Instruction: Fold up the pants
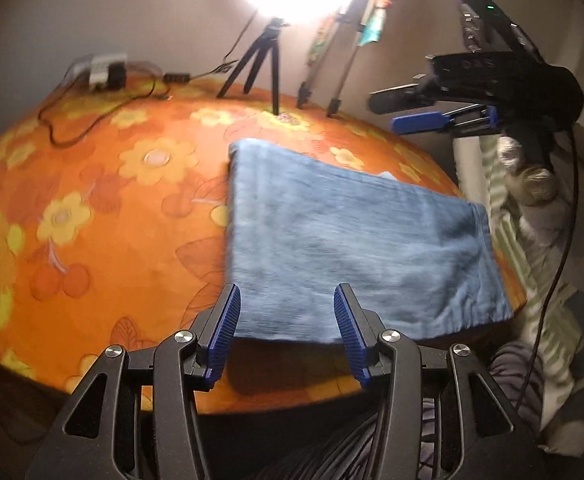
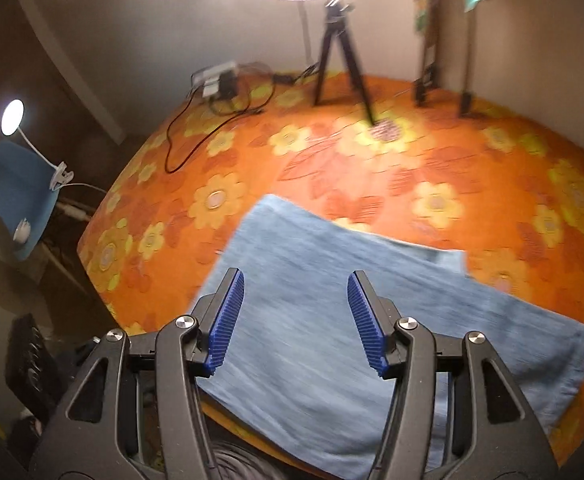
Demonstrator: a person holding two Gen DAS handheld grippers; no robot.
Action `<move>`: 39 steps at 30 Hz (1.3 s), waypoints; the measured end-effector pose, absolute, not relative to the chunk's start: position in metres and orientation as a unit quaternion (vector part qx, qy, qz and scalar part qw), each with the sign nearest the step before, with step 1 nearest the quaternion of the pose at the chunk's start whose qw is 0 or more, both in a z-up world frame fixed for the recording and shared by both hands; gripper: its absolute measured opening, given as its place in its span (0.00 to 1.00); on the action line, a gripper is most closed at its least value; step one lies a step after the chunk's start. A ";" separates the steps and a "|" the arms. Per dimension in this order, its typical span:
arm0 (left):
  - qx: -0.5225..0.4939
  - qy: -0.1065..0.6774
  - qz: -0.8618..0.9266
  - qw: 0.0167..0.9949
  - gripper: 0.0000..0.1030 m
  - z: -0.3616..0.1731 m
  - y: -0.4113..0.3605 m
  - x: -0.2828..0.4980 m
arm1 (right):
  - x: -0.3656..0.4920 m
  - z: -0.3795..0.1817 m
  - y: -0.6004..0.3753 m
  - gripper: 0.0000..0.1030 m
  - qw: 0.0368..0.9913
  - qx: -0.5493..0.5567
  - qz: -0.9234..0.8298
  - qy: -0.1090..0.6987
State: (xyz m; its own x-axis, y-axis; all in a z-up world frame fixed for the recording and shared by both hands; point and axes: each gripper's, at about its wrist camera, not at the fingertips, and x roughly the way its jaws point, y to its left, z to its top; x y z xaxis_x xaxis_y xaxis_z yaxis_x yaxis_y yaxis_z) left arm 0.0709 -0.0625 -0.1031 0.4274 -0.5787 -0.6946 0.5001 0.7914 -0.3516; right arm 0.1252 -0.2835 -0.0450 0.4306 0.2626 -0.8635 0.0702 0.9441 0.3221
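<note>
Item 1: left gripper, lower centre, fingers released and empty above the near hem.

Item 2: right gripper, likewise released.

Item 3: pants, folded flat mid-frame on the orange floral counter, apparently just laid down.

The left view alone shows the right gripper upper right; the right view alone shows a clip lamp at left.

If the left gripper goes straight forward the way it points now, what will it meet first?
Most likely the folded blue pants: the open left gripper points down at their near edge, nothing between its pads. Depth is unclear, so it might just reach the orange flowered cloth beneath.
</note>
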 end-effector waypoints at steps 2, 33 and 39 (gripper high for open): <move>-0.066 0.436 -0.321 0.838 0.46 -0.111 -0.057 0.077 | 0.146 -0.058 -0.267 0.55 0.817 0.167 0.062 0.549; -0.126 0.403 -0.340 0.840 0.13 -0.138 -0.060 0.085 | 0.253 -0.153 -0.174 0.08 0.747 0.012 -0.042 0.663; -0.122 0.372 -0.358 0.848 0.11 -0.119 -0.071 0.075 | 0.235 -0.119 -0.200 0.05 0.776 0.078 -0.022 0.626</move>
State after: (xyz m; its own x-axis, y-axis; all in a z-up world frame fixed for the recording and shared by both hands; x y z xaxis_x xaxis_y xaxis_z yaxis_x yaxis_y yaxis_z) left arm 0.0751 -0.0714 -0.1190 0.4670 -0.6971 -0.5441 0.5160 0.7145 -0.4725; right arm 0.2353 -0.2000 -0.1189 0.2162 0.0625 -0.9743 0.1319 0.9869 0.0926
